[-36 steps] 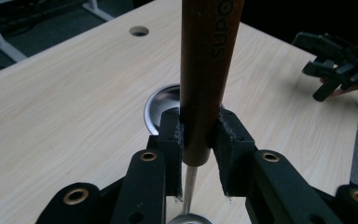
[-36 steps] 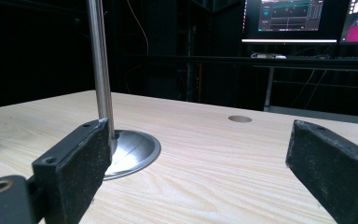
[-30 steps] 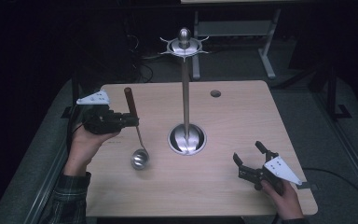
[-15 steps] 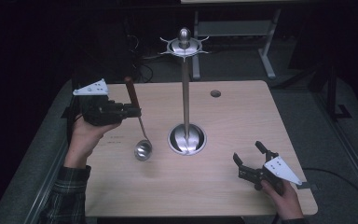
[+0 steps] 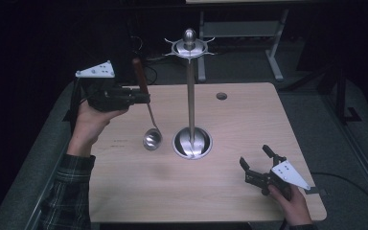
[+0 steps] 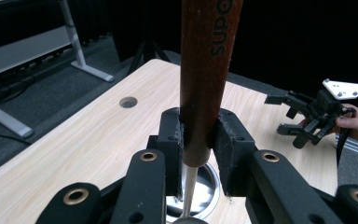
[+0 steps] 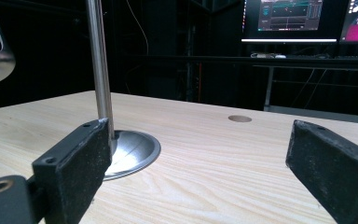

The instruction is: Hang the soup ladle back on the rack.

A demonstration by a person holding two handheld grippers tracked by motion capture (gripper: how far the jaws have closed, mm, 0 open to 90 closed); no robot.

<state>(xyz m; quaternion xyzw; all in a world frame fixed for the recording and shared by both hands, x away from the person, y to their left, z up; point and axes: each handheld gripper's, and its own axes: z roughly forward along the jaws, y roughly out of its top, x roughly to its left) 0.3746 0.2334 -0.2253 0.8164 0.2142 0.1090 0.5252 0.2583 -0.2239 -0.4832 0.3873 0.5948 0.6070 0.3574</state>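
My left gripper (image 5: 141, 98) is clamped on the brown wooden handle of a ladle (image 5: 148, 122), both pads pressed flat against the wood just above where it meets the thin metal shaft, as my left gripper view shows. The ladle hangs nearly upright, its bowl lifted off the table (image 5: 124, 191), or so it appears from the high view, where the gap under the bowl is hard to judge. The bowl sits just left of the round steel base of the utensil stand (image 5: 190, 96), whose tall pole rises to a hooked crown. Well apart, near the table's front right corner, my right gripper (image 5: 256, 160) is held low over the wood with its jaws spread wide and nothing between them, pointing toward the stand.
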